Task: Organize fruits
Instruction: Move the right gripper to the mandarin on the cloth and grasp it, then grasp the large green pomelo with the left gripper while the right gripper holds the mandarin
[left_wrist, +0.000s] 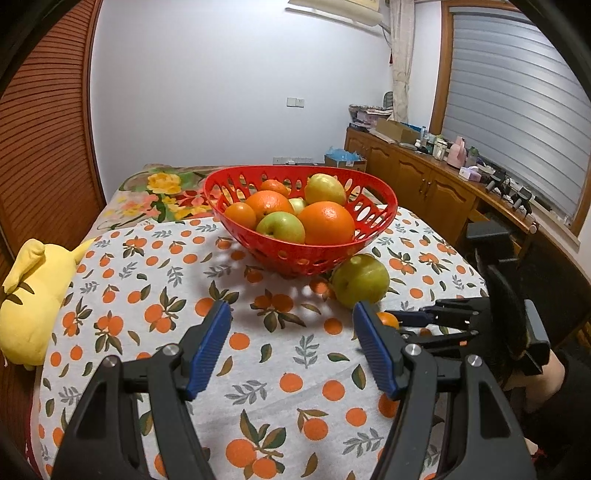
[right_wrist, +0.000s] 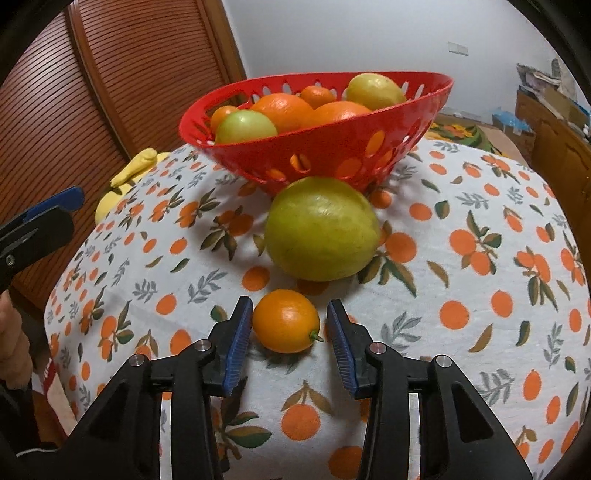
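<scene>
A yellow plush toy (left_wrist: 27, 302) slumps at the orange-print cloth's (left_wrist: 280, 369) left edge, floral bedding (left_wrist: 162, 192) lies beyond, and a wooden sideboard (left_wrist: 424, 177) (cluttered with bottles) lines the window wall.

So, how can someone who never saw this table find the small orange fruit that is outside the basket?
Start from the red basket on the orange-print tablecloth. In front of it lies a large yellow-green fruit, and nearer still the small orange fruit, between the open right gripper fingers. Unlike the printed oranges, it is round, glossy, with a green stem.
</scene>
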